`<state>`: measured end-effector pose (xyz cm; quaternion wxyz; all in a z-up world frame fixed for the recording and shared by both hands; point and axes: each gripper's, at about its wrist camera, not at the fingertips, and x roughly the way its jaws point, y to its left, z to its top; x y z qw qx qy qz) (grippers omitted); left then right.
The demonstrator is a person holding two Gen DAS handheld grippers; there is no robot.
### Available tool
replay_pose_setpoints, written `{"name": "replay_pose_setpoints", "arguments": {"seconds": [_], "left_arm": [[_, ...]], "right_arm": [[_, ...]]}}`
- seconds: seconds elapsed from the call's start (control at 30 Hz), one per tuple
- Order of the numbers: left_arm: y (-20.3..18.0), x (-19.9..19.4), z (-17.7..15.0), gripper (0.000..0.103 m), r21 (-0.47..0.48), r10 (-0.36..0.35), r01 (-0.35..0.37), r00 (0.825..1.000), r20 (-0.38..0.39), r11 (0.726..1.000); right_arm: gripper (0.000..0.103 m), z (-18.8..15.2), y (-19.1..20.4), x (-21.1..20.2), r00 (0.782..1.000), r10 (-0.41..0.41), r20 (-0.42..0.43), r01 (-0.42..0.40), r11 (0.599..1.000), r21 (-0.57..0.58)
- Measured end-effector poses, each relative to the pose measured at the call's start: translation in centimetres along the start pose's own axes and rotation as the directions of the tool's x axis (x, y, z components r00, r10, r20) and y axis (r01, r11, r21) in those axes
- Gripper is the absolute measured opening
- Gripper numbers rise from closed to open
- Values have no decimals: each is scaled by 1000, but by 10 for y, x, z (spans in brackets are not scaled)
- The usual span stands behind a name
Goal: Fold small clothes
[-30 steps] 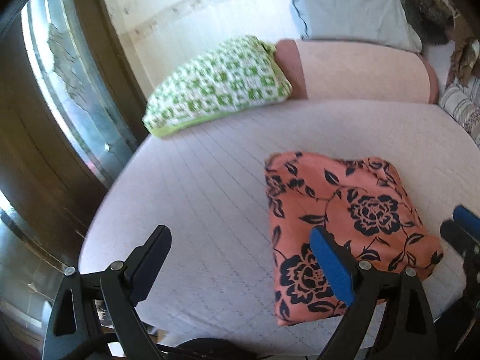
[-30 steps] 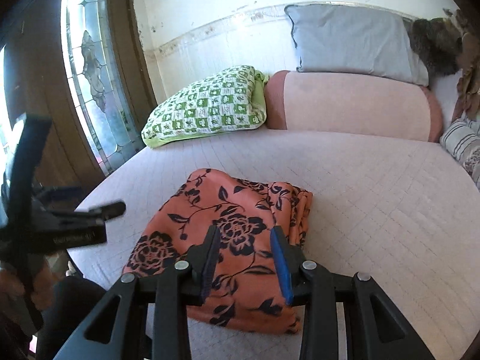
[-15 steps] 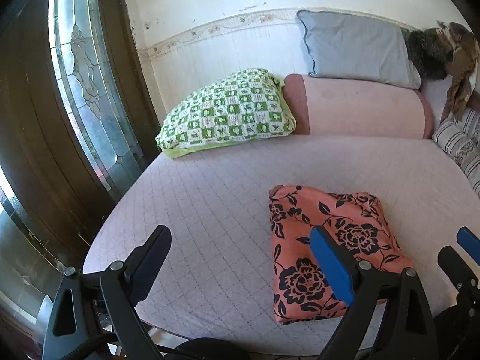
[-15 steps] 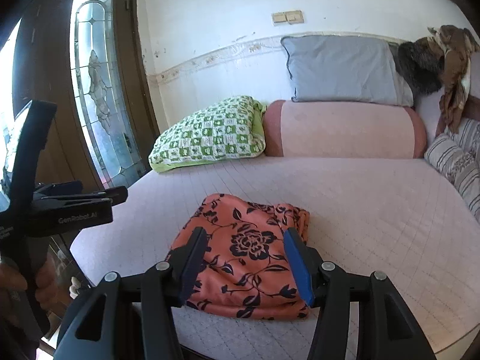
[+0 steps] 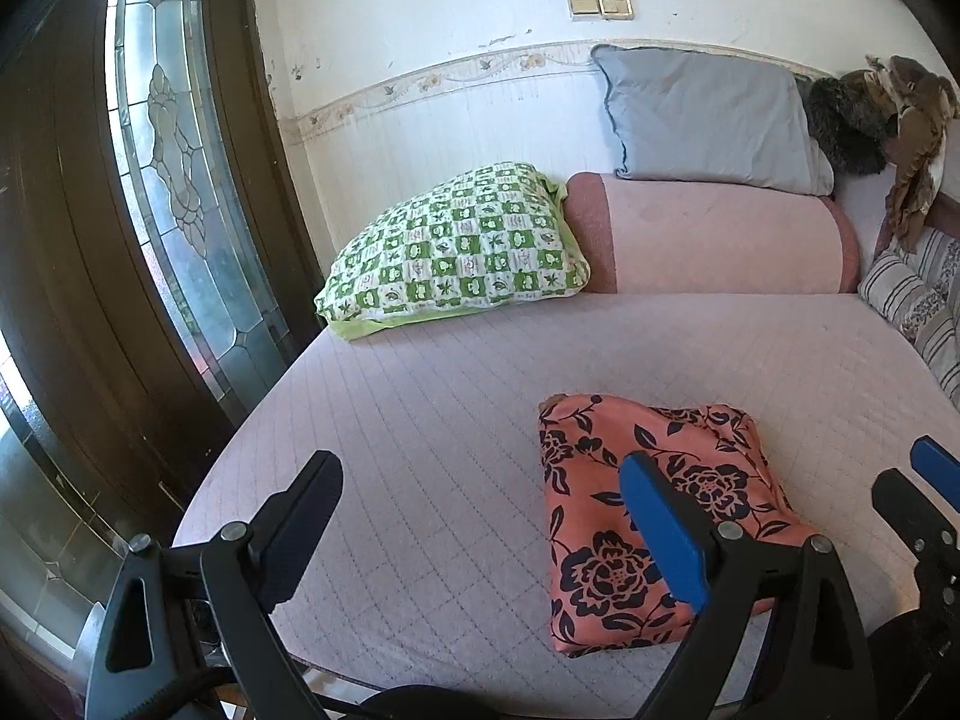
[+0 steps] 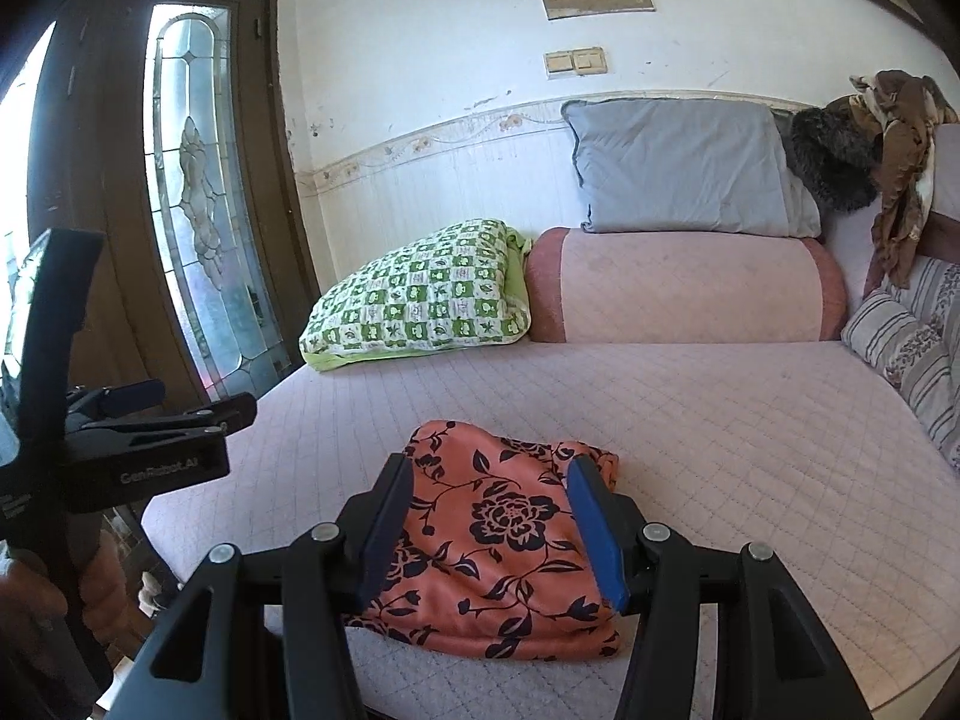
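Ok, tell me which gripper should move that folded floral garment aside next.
Right. The right gripper is open with the floral garment centred between its fingers; the left gripper, also open, sits off to the garment's side over bare bedspread.

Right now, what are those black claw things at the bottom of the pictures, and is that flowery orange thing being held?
Those are grabbing tools, not a robot. A person holds one in each hand, and each tool has a small camera looking out along its two fingers. So one picture looks out from the left claw and the other from the right claw.

Both look at a bed with a pink cover. On it lies an orange cloth with dark flowers, folded into a neat square. At the back are a green checked pillow, a pink bolster and a grey pillow.

Nothing is held. Both claws are open and empty. The right claw's fingers have just been opening, and the cloth lies on the bed beyond them. In the right picture you can also see the person's hand gripping the left tool.
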<state>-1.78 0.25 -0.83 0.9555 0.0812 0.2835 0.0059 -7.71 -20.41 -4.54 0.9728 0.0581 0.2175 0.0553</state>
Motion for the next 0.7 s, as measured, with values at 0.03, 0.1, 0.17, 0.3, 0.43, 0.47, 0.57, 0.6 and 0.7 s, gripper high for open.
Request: {"name": "replay_pose_setpoints", "arguments": {"seconds": [0.03,0.1,0.17,0.3,0.43,0.47,0.57,0.6,0.7], "left_arm": [[0,-1,0,94,0,-2,2,1000,3,1000],[0,-4,0,94,-2,-10,10,1000,16,1000],[0,-5,0,94,-1,-19,19,1000,19,1000],[-2,-6,1,94,8,-50,50,999,17,999],[-5,-4,2,94,9,-85,85,996,9,996],[-5,-5,2,95,2,-91,91,996,17,996],[-5,-8,2,103,-14,-160,162,985,61,987],[-5,-8,2,103,-12,-191,192,979,69,981],[-10,3,5,103,-8,-217,217,976,33,976]], "right_arm": [[57,0,0,1,1000,-4,-4,4,1000,2],[57,1,-1,3,1000,-7,-12,7,1000,9],[57,2,-1,4,1000,-8,-14,8,1000,11],[57,2,-1,8,1000,-11,-23,10,1000,-6],[57,2,-2,14,999,-3,-34,3,1000,-1],[57,2,-2,14,999,-1,-35,1,1000,2],[57,2,-5,19,999,18,-45,-17,1000,22],[57,3,-8,22,998,27,-50,-26,999,35],[57,6,-17,29,999,15,-50,-13,999,40]]}}
